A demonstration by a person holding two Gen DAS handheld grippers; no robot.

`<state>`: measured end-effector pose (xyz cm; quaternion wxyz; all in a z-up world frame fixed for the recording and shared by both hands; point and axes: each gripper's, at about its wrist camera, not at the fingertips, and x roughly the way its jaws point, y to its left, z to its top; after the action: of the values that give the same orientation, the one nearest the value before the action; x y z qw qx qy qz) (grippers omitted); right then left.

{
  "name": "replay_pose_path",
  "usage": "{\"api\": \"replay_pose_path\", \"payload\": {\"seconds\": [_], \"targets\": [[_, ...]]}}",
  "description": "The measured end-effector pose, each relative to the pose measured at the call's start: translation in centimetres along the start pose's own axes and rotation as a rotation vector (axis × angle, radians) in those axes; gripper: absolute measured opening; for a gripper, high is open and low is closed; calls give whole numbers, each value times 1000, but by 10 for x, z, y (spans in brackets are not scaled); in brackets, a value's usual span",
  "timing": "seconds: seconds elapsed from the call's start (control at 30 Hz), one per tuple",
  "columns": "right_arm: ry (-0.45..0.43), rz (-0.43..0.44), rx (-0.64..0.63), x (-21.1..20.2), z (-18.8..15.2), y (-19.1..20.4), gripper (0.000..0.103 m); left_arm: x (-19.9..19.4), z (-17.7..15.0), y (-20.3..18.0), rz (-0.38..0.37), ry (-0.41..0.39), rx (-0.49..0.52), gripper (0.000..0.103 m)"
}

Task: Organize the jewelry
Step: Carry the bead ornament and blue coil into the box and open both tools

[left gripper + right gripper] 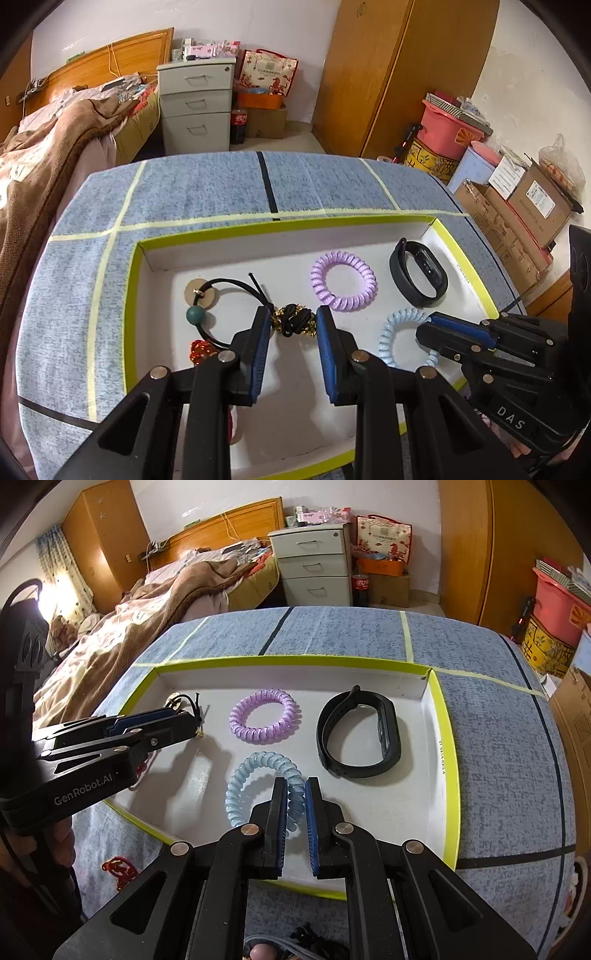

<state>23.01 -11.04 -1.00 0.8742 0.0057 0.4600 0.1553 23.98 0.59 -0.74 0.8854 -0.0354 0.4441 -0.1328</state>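
Left wrist view: I read the scene from the largest item down. I see the blue-grey tablecloth (192, 184) carrying the white tray with its yellow-green rim (131, 295); every loose piece lies inside that tray.

1. Black wristband (360, 734): ahead and to the right of my right gripper's (296, 794) jaws, apart from them.
2. Purple spiral hair tie (264, 716): ahead of the right jaws, slightly left, untouched.
3. Light blue spiral hair tie (258, 786): I have the right jaws nearly closed, and one side of its coil sits clamped between the pads. The rest of the ring extends left of the jaws.
4. Black elastic loop with a wooden disc and a green bead (218, 295): ahead and left of my left gripper (291, 325).
5. Black-and-gold knotted hair tie (295, 319): directly between the left fingertips. The left jaws stand part open on either side of it; I judge the pads not yet pressing.
6. Red-orange ornament (199, 350): just left of the left jaws, partly hidden.

Step in hand, as I judge it: grasping, with the right grip made and the left grip pending. The next move calls for closing the left jaws squarely on the knot without snagging the adjacent elastic loop, then lifting both pieces clear of the tray wall.
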Motion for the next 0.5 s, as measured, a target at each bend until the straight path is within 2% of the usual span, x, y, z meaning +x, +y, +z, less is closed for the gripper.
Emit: {"api": "replay_pose_path", "payload": {"seconds": [0.5], "targets": [[17, -10, -2, 8, -1, -1, 10, 6, -1, 6, -8, 20, -29, 27]]}}
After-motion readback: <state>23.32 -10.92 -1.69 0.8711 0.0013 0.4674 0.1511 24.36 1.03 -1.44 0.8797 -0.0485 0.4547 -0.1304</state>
